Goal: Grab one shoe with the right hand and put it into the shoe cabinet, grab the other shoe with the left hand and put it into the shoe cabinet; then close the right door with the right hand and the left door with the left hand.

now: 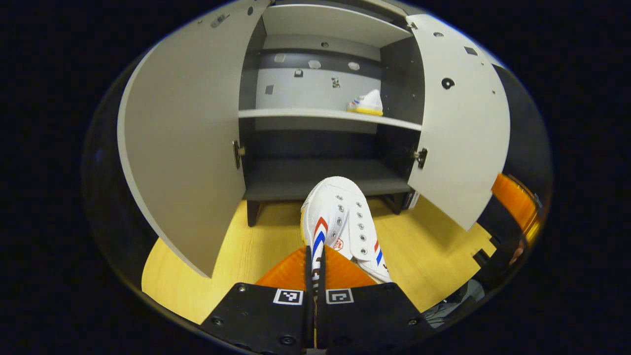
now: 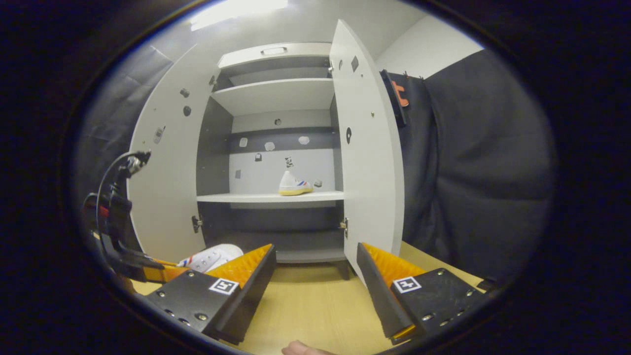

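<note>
In the left gripper view, the left door point(image 1: 182, 143) of the shoe cabinet point(image 1: 320, 123) stands open, and the left gripper point(image 1: 315, 268) is clamped on a white sneaker point(image 1: 340, 222) with red and blue stripes, held over the wooden floor point(image 1: 222, 256) near the cabinet's front. The other sneaker point(image 1: 366, 104) sits on the right of the middle shelf point(image 1: 296, 114), beside the open right door point(image 1: 458, 123). In the right gripper view, the right gripper point(image 2: 315, 281) hangs with fingers wide apart, clear of everything.

The surface point(image 2: 315, 305) is light wood, and the shoe cabinet point(image 1: 320, 177) stands directly on it on short dark legs. Inside the cabinet, the middle shelf point(image 1: 296, 113) is pale and carries one white shoe point(image 1: 366, 104) near its right end, with a yellow sole. The bottom shelf point(image 1: 296, 180) is dark grey. The upper shelf point(image 2: 276, 96) is pale.
</note>
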A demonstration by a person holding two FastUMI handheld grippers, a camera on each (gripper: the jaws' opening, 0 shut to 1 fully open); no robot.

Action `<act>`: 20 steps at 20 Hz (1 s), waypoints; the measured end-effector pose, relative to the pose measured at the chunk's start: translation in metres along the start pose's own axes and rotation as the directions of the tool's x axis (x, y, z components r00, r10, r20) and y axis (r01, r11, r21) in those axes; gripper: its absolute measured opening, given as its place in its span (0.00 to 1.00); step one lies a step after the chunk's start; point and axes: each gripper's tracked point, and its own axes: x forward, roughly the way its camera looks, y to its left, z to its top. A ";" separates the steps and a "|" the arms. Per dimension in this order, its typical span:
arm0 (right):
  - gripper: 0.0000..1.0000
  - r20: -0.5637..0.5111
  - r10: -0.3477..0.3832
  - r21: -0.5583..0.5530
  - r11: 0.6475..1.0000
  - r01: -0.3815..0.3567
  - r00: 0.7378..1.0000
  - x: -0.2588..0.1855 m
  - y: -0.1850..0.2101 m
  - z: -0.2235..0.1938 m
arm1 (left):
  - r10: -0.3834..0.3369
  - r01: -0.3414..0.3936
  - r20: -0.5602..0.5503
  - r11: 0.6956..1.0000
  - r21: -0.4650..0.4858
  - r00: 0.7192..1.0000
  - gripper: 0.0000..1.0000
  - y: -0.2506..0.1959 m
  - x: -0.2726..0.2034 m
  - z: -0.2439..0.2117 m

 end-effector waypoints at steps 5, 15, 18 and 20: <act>0.99 -0.016 0.065 -0.053 0.996 -0.065 0.998 -0.004 0.005 -0.001 | 0.020 -0.014 0.119 0.999 -0.047 0.993 0.03 0.019 -0.022 0.086; 0.98 0.040 0.096 -0.001 0.995 -0.096 0.995 -0.010 -0.002 0.013 | 0.162 -0.176 0.219 0.983 0.048 0.962 0.02 0.044 0.029 0.223; 0.98 0.056 0.091 0.002 0.996 -0.091 0.994 -0.011 -0.005 0.016 | 0.180 -0.212 0.256 0.972 0.101 0.950 0.02 0.032 0.061 0.252; 0.98 0.066 0.106 -0.010 0.994 -0.105 0.992 -0.013 -0.005 0.017 | 0.165 -0.194 0.241 0.976 0.100 0.956 0.02 0.019 0.086 0.260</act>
